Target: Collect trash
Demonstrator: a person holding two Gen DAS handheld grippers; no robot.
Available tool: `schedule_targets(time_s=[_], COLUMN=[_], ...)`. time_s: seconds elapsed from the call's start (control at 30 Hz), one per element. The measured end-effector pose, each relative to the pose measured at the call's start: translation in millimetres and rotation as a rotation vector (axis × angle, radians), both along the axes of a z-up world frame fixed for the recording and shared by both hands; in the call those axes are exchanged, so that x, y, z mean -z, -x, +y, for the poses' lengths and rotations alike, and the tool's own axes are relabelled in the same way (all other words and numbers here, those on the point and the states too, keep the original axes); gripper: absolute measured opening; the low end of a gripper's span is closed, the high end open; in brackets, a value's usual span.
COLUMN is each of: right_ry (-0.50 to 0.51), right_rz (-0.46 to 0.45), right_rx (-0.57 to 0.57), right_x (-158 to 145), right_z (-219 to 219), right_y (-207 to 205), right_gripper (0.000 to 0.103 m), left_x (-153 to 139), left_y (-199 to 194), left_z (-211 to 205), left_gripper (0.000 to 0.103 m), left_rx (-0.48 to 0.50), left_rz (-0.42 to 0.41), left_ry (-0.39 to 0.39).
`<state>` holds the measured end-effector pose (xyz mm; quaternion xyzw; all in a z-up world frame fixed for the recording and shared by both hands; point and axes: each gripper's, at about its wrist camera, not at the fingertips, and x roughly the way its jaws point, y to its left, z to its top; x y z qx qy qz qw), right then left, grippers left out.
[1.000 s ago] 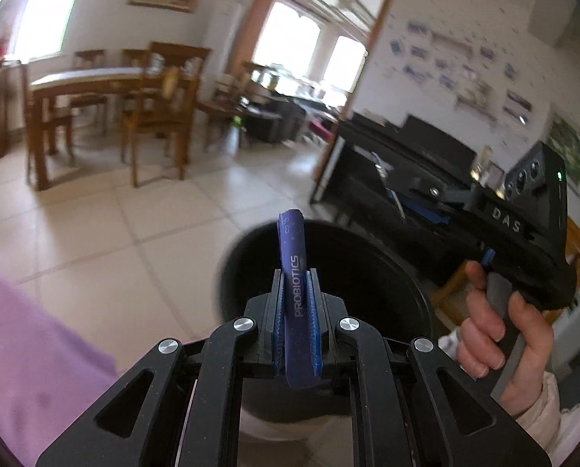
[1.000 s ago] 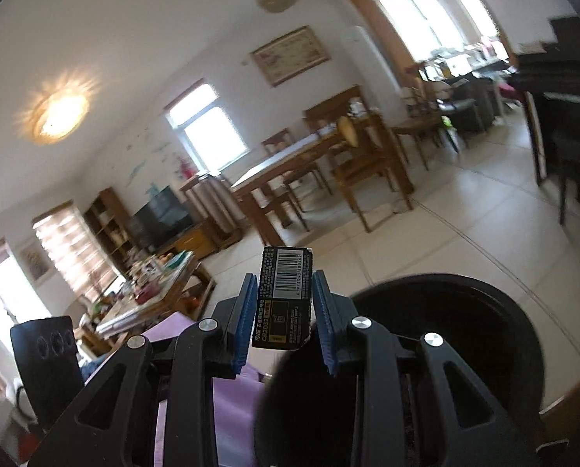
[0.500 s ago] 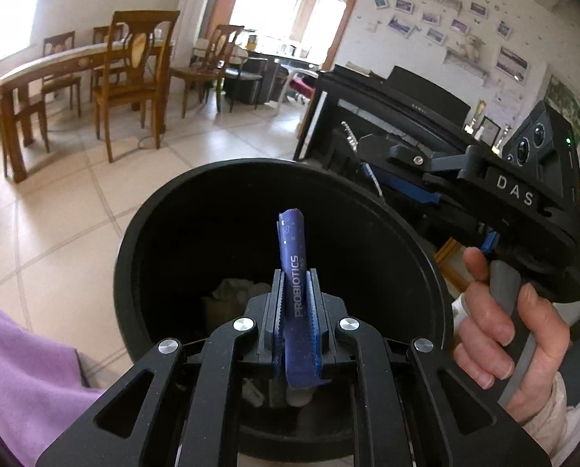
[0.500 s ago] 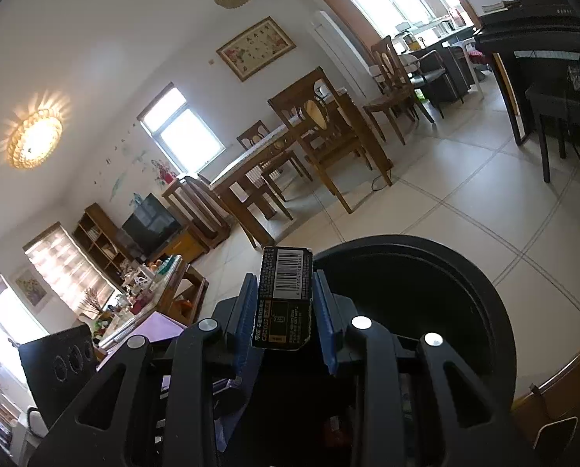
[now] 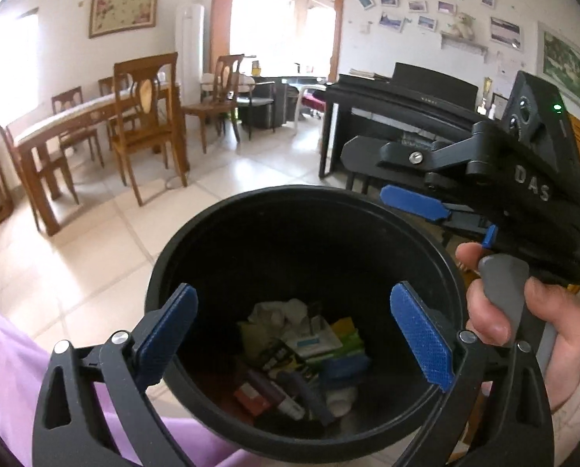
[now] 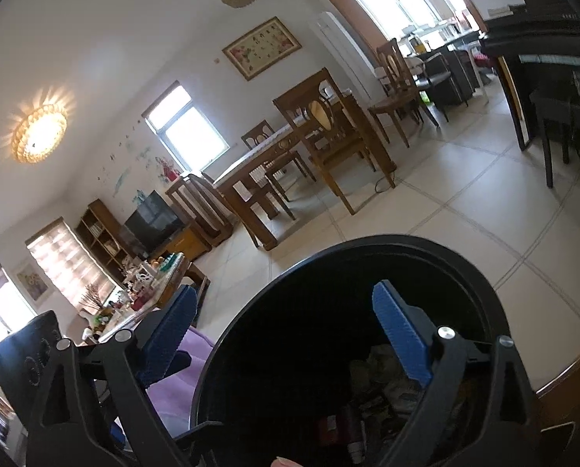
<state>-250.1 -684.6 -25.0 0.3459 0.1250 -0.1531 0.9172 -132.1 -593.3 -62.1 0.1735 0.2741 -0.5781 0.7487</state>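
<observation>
The trash bin (image 5: 196, 257) is black all over. Inside it the wrappers (image 5: 309, 350) show white, green, yellow, blue and a black-and-white print. Both grippers are black with ribbed blue fingers (image 5: 422, 334). A lilac cloth (image 5: 6, 350) lies beside the cream tiled floor (image 5: 95, 249).

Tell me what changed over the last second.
Both tongs, left and right, have just been opening and now stand empty: the blue probiotics sachet and the barcoded packet were let go over the black bin, which now fills more of both views. The bin stayed put.
</observation>
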Motion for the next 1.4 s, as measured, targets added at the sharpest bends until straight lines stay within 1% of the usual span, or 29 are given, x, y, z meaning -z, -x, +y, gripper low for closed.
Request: schedule_targets(time_s=[0.13,0.23,0.37,0.53,0.7,0.73,0.83,0.93,1.03,1.2,1.23,1.33,1.4], right_ry=[-0.004,-0.001,-0.002,0.005,0.019,0.023,0.046,0.075,0.113,0.182,0.198,0.230,0.254], right_rz=[0.010,0.016,0.027,0.052,0.075,0.079,0.089,0.094,0.095,0.077,0.074,0.058,0.042], right_rx=[-0.001,-0.002,-0.008,-0.010,-0.019,-0.024,-0.047,-0.096,-0.171,-0.322,-0.363,-0.458,-0.518], right_x=[1,1,1,-3,-10,-13,-20,-29,-39,-52,-53,-55,-54], right_z=[-1,1,3,9,20,25,43,70,108,184,205,257,293], right_y=[-1,-2,-3,-7,-12,-14,-24,-40,-64,-107,-119,-146,-162], right_gripper=[0.091,0.091,0.094,0.094,0.095,0.098,0.098,0.098,0.098,0.098,0.098,0.098,0.098], left_x=[-1,-10,-16,-25,-38,-42,-49,-56,-60,-65,-66,-66,-67], left_y=[0,1,0,-1,-3,-5,-13,-29,-46,-72,-75,-84,-89], left_z=[8,7,17,33,63,71,100,140,192,298,317,385,417], left_gripper=[0.098,0.098,0.098,0.098,0.098,0.098,0.098,0.098,0.098,0.098,0.098,0.098,0.098], left_rx=[0.001,0.001,0.003,0.007,-0.006,-0.013,-0.050,-0.128,-0.254,-0.529,-0.580,-0.745,-0.823], left_rz=[-0.004,-0.006,-0.004,-0.011,-0.011,-0.009,-0.008,-0.002,-0.012,-0.079,-0.091,-0.143,-0.153], left_ry=[0.002,0.007,0.020,0.040,0.076,0.085,0.106,0.114,0.130,0.140,0.139,0.111,0.098])
